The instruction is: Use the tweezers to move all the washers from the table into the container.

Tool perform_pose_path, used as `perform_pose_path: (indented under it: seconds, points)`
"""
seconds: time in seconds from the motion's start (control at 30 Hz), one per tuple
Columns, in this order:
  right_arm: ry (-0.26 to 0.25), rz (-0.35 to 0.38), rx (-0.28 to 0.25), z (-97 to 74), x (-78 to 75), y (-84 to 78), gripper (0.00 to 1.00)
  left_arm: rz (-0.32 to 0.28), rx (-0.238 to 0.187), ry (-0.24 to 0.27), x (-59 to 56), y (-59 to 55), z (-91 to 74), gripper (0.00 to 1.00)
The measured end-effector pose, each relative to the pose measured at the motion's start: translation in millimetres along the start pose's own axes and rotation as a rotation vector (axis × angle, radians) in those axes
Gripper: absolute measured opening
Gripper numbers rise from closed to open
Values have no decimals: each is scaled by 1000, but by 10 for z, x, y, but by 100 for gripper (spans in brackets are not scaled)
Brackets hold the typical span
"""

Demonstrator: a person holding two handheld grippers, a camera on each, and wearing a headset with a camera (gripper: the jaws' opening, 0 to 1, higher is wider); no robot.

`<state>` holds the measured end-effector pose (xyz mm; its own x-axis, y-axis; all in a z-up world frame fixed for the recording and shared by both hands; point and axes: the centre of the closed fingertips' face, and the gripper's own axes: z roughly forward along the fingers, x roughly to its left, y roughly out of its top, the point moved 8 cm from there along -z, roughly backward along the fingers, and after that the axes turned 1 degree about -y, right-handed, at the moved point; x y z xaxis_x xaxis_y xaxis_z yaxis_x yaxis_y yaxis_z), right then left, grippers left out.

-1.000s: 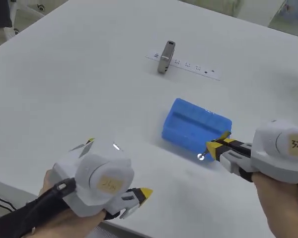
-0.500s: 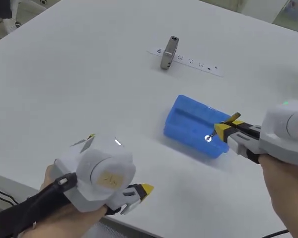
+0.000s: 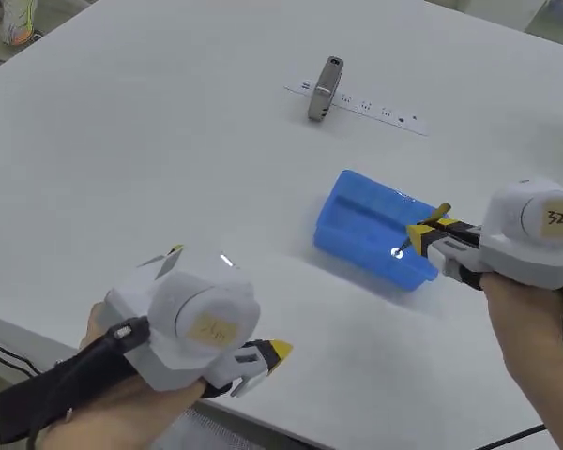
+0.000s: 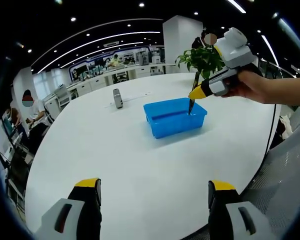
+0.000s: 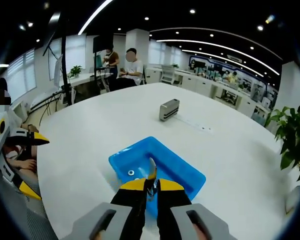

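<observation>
Currently the right gripper [image 5: 151, 186] has its fingers pressed together, pinching the tweezers [image 5: 151, 171], tip down over the blue container [image 3: 357, 217] at centre-right of the head view. One washer [image 5: 131, 172] shows inside it, just left of the tip, possibly loose. The left gripper [image 4: 154, 186], fingers spread, sits low in frame above the worktop [image 3: 169, 141].

In the right gripper view the right tool [image 5: 151, 184] covers the container's [image 5: 180, 162] near wall, and its closed jaws hide all of the tweezers [image 5: 151, 169] but the tip. In the head view the glint [image 3: 397, 251] at that tip, over the container, is too small to identify. The marks on the white strip [image 3: 375, 111] beyond the container are too small to read.
</observation>
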<state>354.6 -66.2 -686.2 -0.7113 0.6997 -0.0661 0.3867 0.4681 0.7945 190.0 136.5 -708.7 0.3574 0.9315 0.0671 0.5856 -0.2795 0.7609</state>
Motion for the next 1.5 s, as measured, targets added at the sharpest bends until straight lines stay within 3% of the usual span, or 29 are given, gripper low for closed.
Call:
perform_pose_path:
  seconds: [0.27,0.8,1.03,1.17,1.27,1.4,1.5]
  points:
    - [10,10,41,133,7,-117,3,1,3,0,-1,-1,0,90]
    - [29,18,81,194,39,-209,3,25,10,-14,-39,7,-1,86]
    - [27,37,77,222,16,-245,4,56,-31,-29,-79,109,-53,84]
    - [19,63,77,220,-15,-255,5,49,-77,-60,-76,281,-113,82]
    - [8,80,51,169,-12,-243,5,61,-128,-107,-85,478,-163,72]
    - [-5,54,4,51,-14,-138,4,78,-167,-164,-77,760,-250,61]
    - [5,-2,-40,-102,70,3,4,120,-226,-203,-57,1026,-355,50]
